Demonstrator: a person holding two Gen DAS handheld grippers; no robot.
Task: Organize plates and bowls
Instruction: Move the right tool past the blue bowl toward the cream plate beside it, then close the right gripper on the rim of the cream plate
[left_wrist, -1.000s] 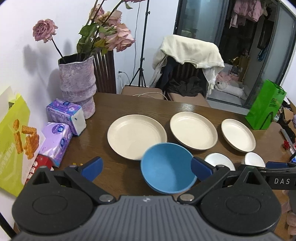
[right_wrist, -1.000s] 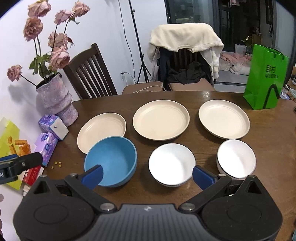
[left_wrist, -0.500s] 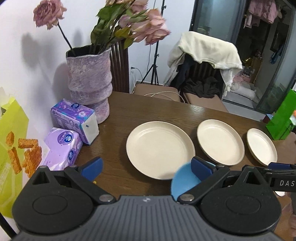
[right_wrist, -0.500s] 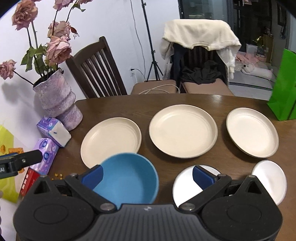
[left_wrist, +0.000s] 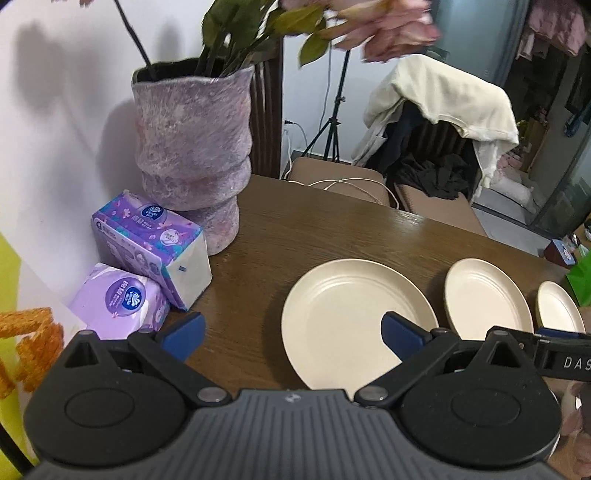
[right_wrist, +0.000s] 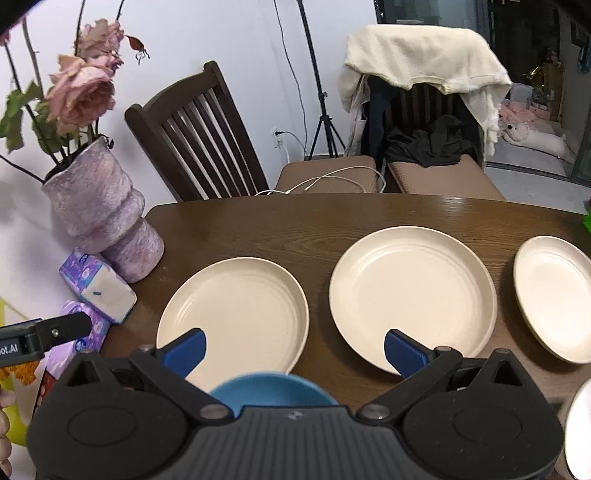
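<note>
Closing in on the row of cream plates, both grippers empty, jaws spread wide.

Within a second both views have pushed forward: the blue bowl (right_wrist: 273, 387) has slipped under the right gripper (right_wrist: 293, 345), and the left gripper (left_wrist: 291, 330) now hovers at the left plate (left_wrist: 354, 314). Middle plate (right_wrist: 412, 295) and right plate (right_wrist: 554, 291) lie empty on the surface (right_wrist: 295, 221); nothing is stacked yet.

White wall (right_wrist: 221, 33) behind a dark wooden table (right_wrist: 280, 225). One slatted chair (right_wrist: 199, 136), a second chair (right_wrist: 424, 110) draped with a cream garment (right_wrist: 421, 55). Tripod stand (right_wrist: 317, 96) against the wall.
</note>
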